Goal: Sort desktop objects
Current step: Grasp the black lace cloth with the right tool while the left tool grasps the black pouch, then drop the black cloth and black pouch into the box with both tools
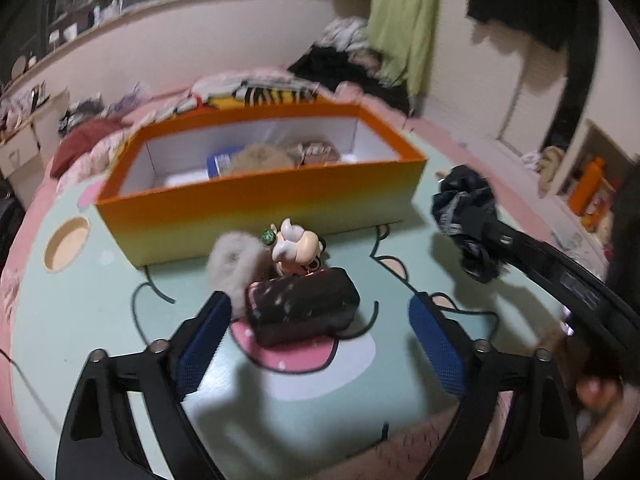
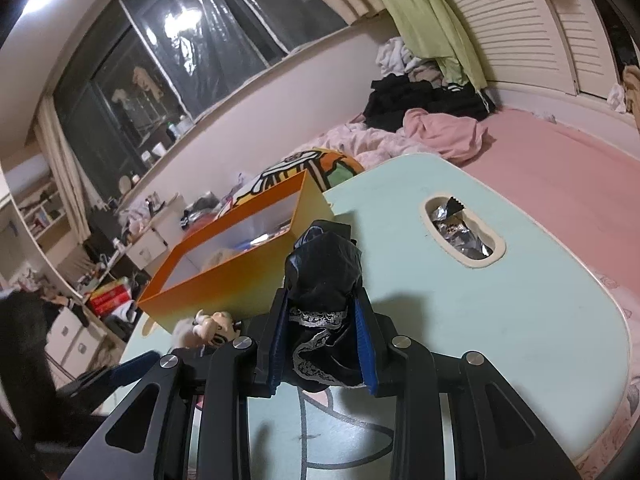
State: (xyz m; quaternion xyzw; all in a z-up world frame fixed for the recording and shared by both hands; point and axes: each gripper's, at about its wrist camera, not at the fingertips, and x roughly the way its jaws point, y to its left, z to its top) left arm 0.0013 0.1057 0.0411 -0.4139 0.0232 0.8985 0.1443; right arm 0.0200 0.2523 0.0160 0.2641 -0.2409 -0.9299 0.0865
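1. My right gripper (image 2: pixel 322 344) is clamped on a crumpled black cloth pouch with silver-patterned trim (image 2: pixel 322 280); I hold it above the pale green table (image 2: pixel 520 320), just beside the near right corner of the orange cardboard box (image 1: pixel 256 204).
2. My left gripper (image 1: pixel 320 344) stands wide with nothing between its blue pads; the dark rectangular case with a glossy speckled top (image 1: pixel 302 306) lies on the table just ahead of it, in front of the box.
3. Between that case and the box's near wall I count one small cream cartoon figurine (image 1: pixel 294 248) and one grey fluffy pompom (image 1: pixel 232 264), close together.
4. Inside the box, roughly three things already lie, too blurred to name.
5. I judge the sorting partly done: one pouch in hand, three items still outside the box.
6. One oval slot in the table (image 2: pixel 462 232), well right of the box, holds crumpled foil wrappers.
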